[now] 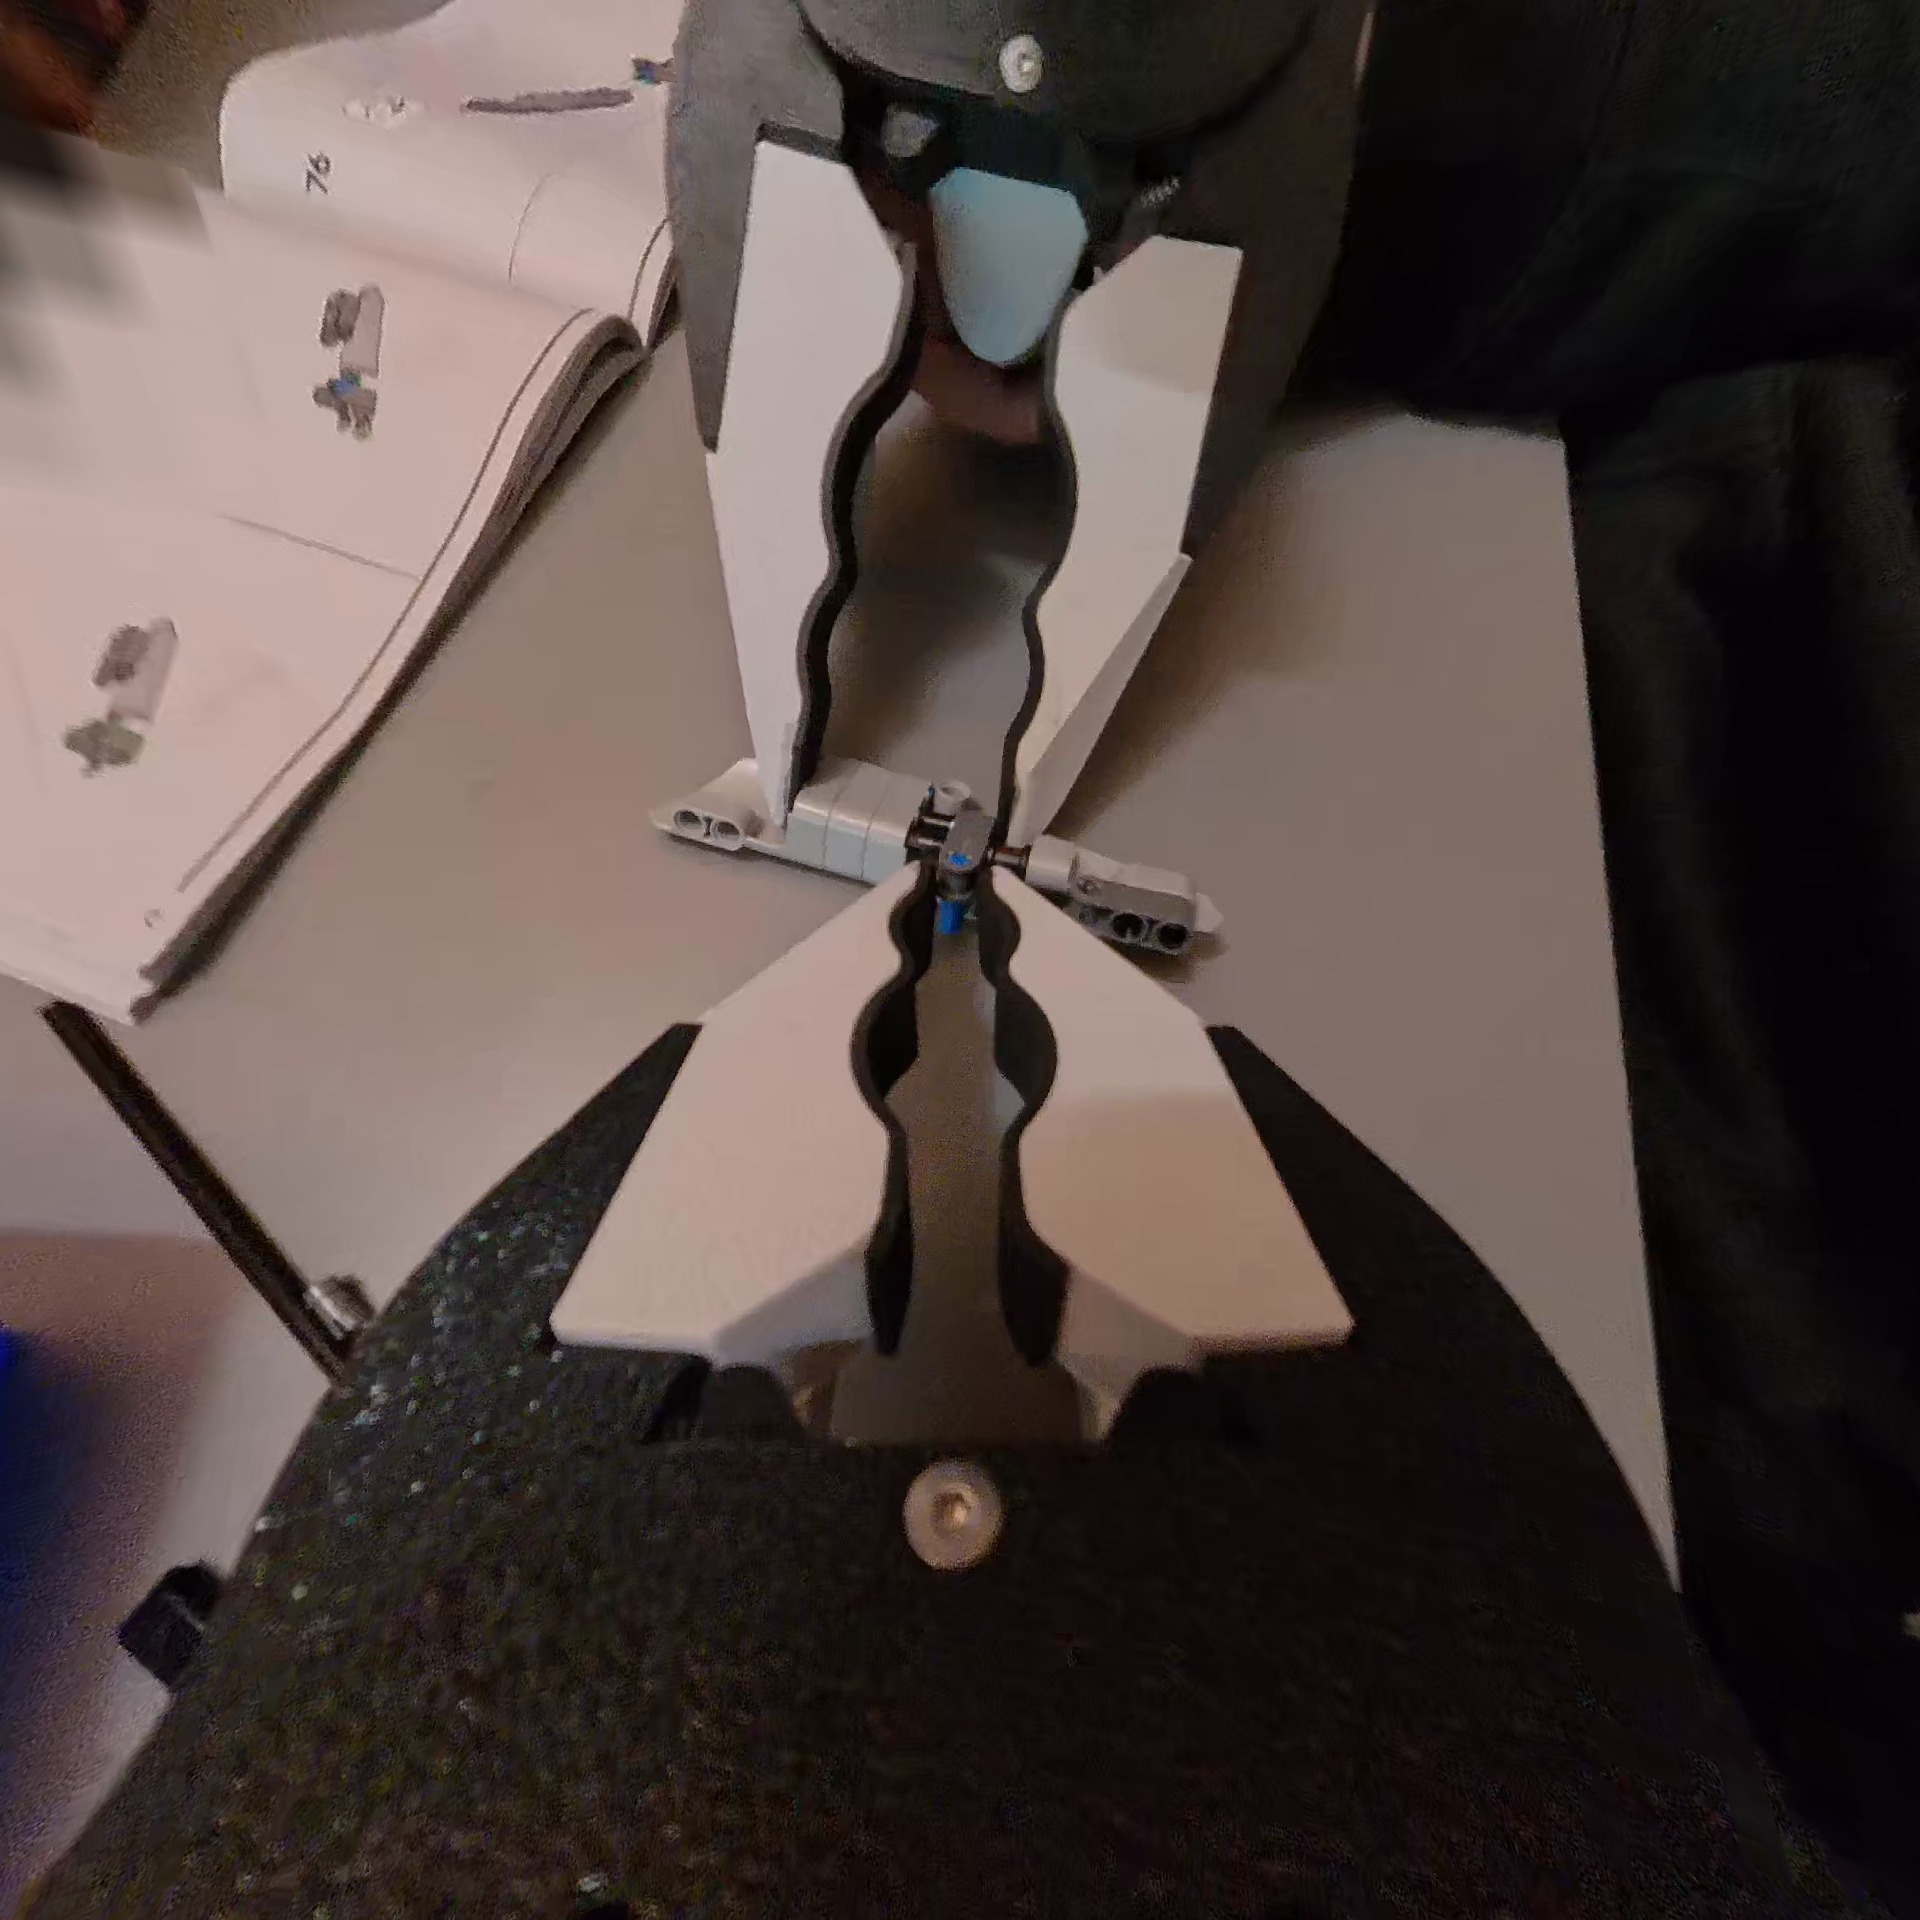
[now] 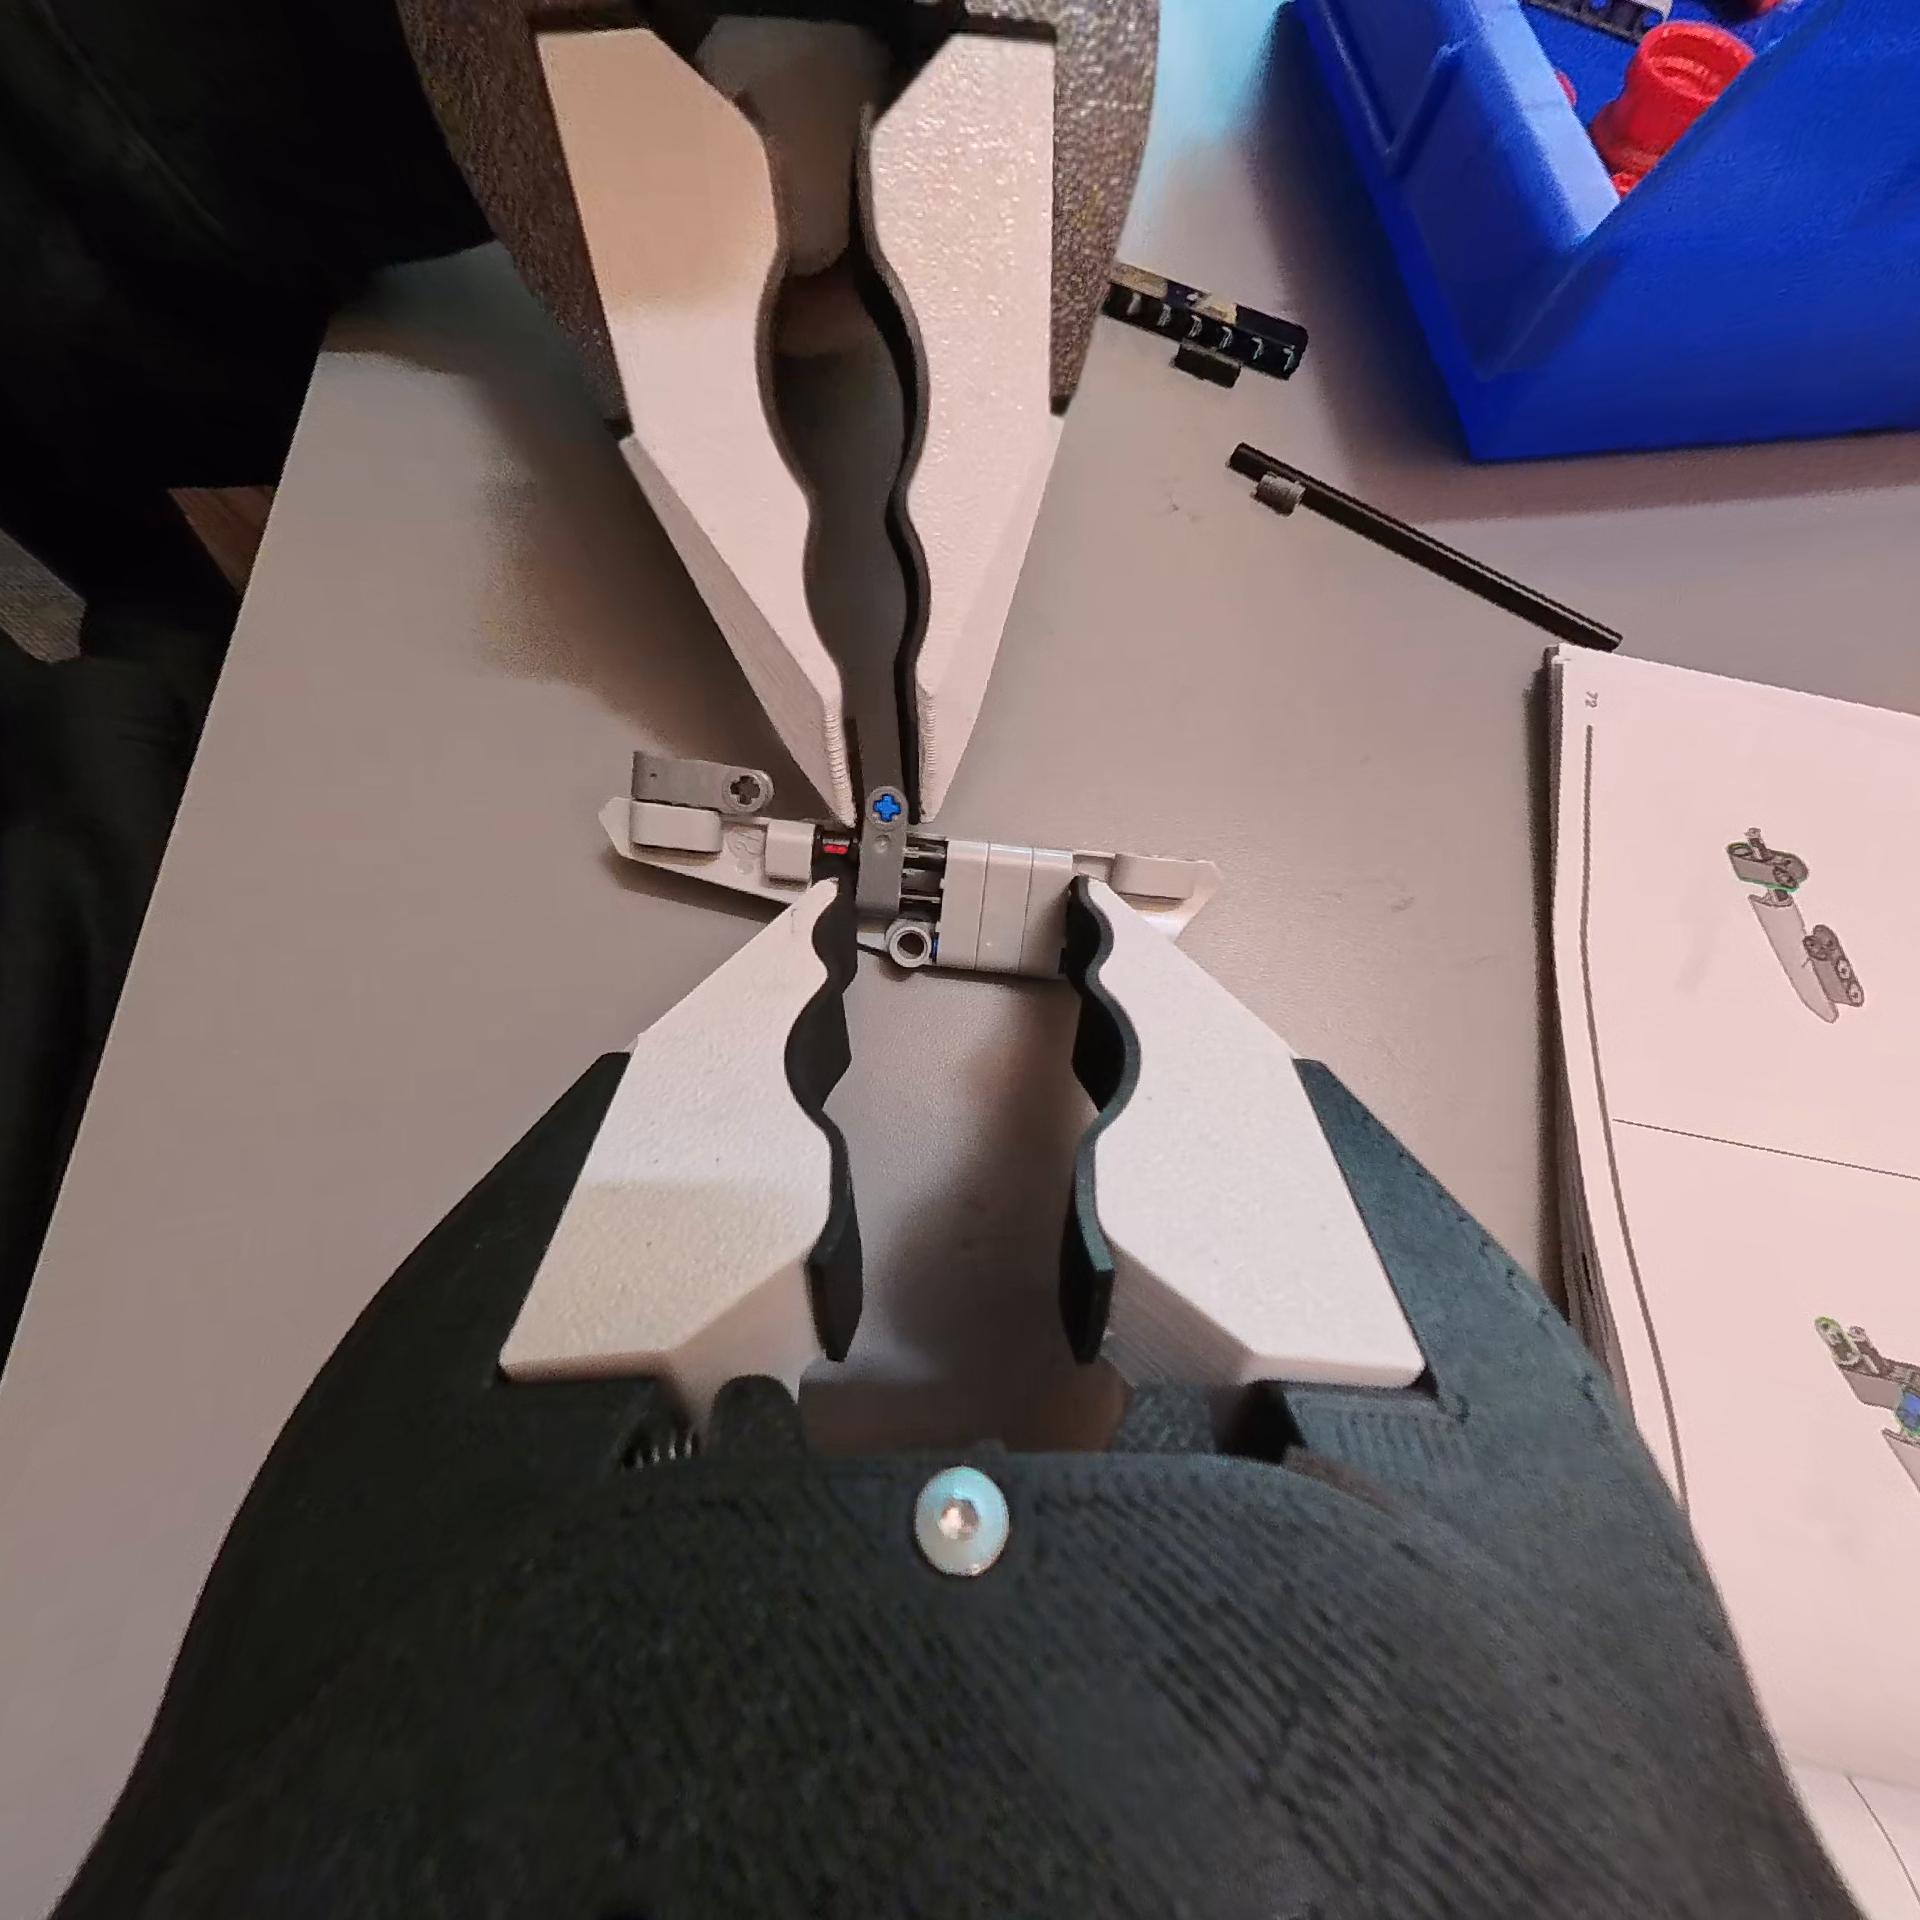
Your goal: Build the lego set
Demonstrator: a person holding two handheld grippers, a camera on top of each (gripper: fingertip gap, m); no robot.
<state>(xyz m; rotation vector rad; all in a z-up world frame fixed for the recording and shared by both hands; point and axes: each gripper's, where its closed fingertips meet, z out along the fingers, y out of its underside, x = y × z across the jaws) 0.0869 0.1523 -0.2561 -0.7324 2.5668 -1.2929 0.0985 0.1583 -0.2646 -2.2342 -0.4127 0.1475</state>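
A light grey Lego assembly (image 2: 1003, 899) lies flat on the grey table (image 2: 416, 1039), with curved panels at both ends. A dark grey connector (image 2: 881, 862) with a blue pin (image 2: 885, 807) stands across its middle. My right gripper (image 2: 956, 914) is closed around the assembly's block stack and the connector's lower end. My left gripper (image 1: 951, 899) comes from the opposite side and pinches the connector (image 1: 961, 842) at its blue-pin end. The left gripper also shows in the right wrist view (image 2: 885, 795), and the right gripper (image 1: 904, 810) and the assembly (image 1: 842, 831) show in the left wrist view.
An open instruction booklet (image 2: 1745, 1039) lies beside the build and shows in the left wrist view too (image 1: 260, 520). A black axle with a grey bush (image 2: 1423, 551), a short black beam (image 2: 1205, 327) and a blue bin (image 2: 1610, 260) holding red parts (image 2: 1673, 83) sit beyond. The table edge (image 2: 281, 540) borders a dark area. The tips of both grippers are at nearly the same place.
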